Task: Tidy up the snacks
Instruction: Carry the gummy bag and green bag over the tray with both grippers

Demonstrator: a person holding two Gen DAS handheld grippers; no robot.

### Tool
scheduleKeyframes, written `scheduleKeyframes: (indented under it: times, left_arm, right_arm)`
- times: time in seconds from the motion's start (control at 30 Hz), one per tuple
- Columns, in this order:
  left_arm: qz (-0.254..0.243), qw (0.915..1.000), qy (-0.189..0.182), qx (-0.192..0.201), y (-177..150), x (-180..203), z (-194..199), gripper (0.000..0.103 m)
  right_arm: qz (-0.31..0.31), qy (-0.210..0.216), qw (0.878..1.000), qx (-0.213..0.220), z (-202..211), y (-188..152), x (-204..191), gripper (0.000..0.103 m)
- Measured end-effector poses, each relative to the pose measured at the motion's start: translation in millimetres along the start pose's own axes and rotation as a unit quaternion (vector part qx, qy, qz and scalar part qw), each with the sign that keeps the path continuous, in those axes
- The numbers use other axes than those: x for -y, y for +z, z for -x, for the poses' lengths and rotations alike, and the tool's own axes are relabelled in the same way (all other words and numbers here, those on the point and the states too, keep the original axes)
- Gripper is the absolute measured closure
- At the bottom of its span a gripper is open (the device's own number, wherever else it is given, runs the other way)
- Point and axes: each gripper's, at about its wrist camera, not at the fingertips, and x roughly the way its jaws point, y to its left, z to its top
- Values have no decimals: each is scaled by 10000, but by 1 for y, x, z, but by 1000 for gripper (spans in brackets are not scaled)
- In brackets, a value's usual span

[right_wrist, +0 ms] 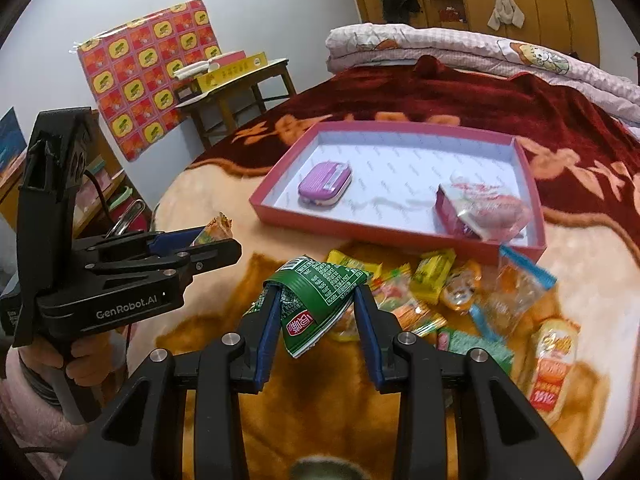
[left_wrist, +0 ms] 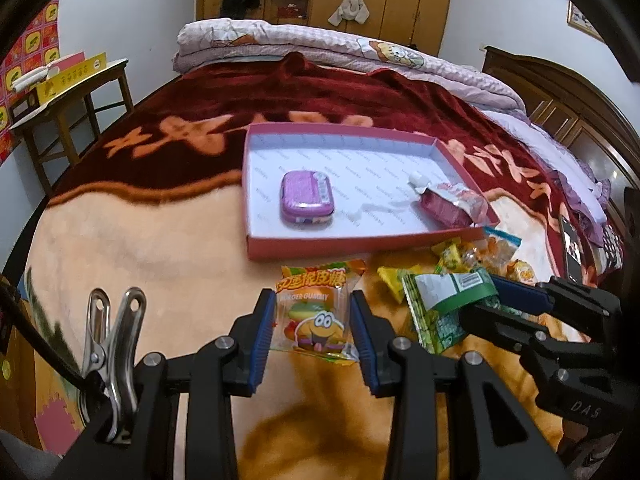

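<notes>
Blanket-covered bed (left_wrist: 160, 220); crumpled green packet (right_wrist: 316, 300) clamped in right tool (right_wrist: 316, 320).

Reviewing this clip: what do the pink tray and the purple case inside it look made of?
Pink tray: likely cardboard, matte, with thin folded walls and a printed paper lining. Purple case: probably tin or hard plastic, glossy, with rounded moulded corners and highlights on the lid.

The small print on the green packet (right_wrist: 320, 300) is too small to read, and the loose snack pile (right_wrist: 460, 300) behind it is blurred — its wrappers run together. The phone (left_wrist: 571, 248) lies at the right edge, its screen unreadable — the gummy packet (right_wrist: 218, 229) shows only a corner past the left gripper (right_wrist: 208, 246).
</notes>
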Motion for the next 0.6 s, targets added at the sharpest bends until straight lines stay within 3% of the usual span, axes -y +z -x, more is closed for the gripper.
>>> scheduleKeyframes:
  times: [0.4, 0.6]
  left_arm:
    - [-257, 9996, -39, 146, 39, 19, -23, 64]
    - [-160, 9996, -243, 3, 52, 20, -44, 64]
  right_arm:
    - [-279, -311, 9986, 314, -4, 30, 31, 66]
    - [-442, -364, 9979, 295, -17, 39, 43, 66]
